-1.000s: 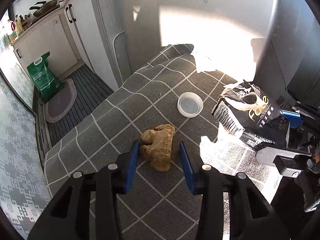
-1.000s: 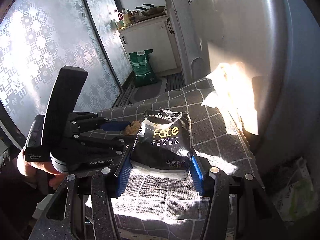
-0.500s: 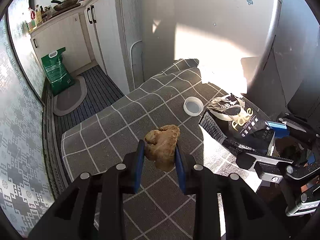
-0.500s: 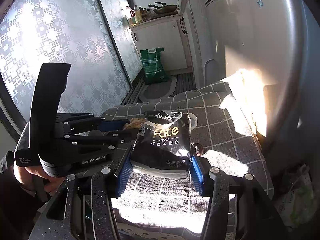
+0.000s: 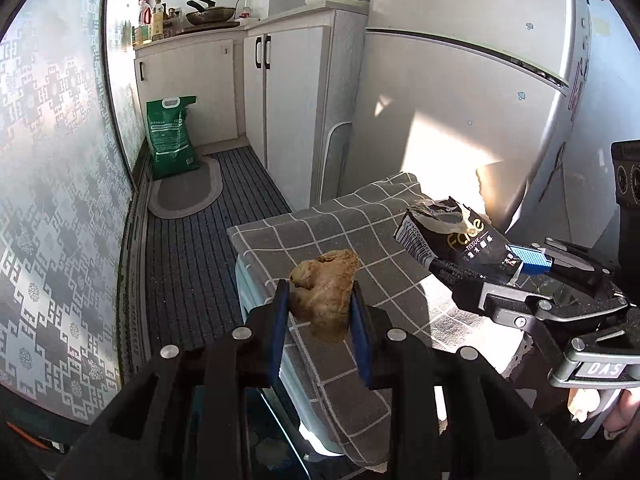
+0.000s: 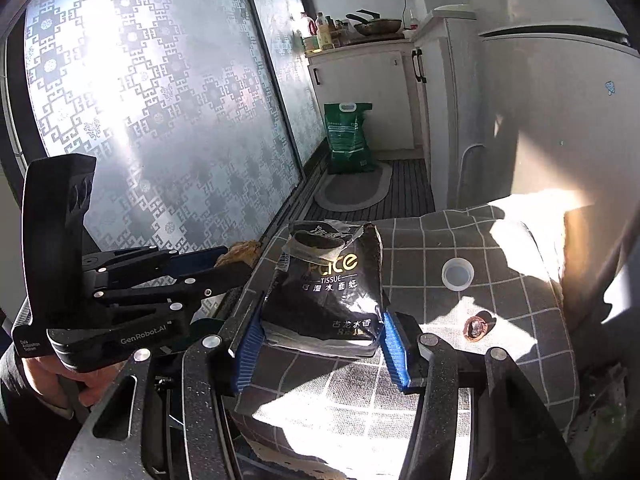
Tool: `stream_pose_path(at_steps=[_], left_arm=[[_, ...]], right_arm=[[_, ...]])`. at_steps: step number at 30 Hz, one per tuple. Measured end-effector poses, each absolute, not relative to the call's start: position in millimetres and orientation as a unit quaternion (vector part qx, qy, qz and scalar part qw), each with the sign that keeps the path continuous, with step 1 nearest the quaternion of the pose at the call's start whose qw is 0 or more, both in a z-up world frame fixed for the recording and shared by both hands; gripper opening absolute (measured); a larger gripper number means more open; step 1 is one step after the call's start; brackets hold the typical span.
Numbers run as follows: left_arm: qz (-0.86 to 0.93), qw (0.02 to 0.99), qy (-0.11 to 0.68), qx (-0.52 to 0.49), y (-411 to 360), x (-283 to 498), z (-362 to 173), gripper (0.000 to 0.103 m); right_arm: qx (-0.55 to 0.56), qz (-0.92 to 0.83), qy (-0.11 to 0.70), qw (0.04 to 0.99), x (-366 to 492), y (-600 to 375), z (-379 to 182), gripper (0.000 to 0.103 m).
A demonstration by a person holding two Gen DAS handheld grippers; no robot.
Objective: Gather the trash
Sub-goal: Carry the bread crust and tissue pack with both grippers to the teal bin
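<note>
Left gripper [image 5: 320,316] clenched on a crumpled brown paper wad [image 5: 325,293], blue-padded fingers [image 5: 279,328] pressing both sides, jaws having just closed further onto it. Wad held in the air, off the desk [image 5: 320,224], above its near corner, with striped floor matting past the left finger. Right gripper [image 6: 320,344] clamped around the lower end of a black tissue pack [image 6: 328,280], one blue pad against each side, torn top of the pack pointing away from the fingers. Pack lifted clear of the grey checked cloth [image 6: 460,240] covering the desk. Beyond the right finger, on the cloth: a small white lid [image 6: 457,274], and nearer to that finger a brown nutshell [image 6: 477,327] in the sunlit patch. Seen from the right wrist, left gripper [image 6: 236,258] just beside the pack's left edge, wad poking out past its fingertips, a hand [image 6: 86,388] wrapped around its handle. Far ahead of both pairs of fingers, a green sack [image 5: 171,138] standing on the floor against white cabinets [image 5: 280,92].
</note>
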State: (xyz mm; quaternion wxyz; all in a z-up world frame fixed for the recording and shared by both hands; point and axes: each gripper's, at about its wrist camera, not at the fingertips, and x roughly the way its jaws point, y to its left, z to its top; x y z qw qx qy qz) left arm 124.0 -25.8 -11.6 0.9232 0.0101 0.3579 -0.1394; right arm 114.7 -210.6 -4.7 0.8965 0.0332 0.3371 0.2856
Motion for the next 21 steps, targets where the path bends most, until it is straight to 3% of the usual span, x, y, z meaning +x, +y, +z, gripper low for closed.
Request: stream_pose_path(at_steps=[10, 21], left_arm=[[-0.074, 0.933, 0.34, -0.09, 49.5, 72.0, -39.3, 0.031], [-0.019, 0.934, 0.342, -0.107, 110.3, 37.4, -54.5, 0.031]], right_arm=[[-0.036, 0.325, 0.357, 0.875, 105.9, -147.9, -15.6, 0.053], [-0.09, 0.365, 0.361, 0.854, 87.2, -79.0, -20.6, 0.053]])
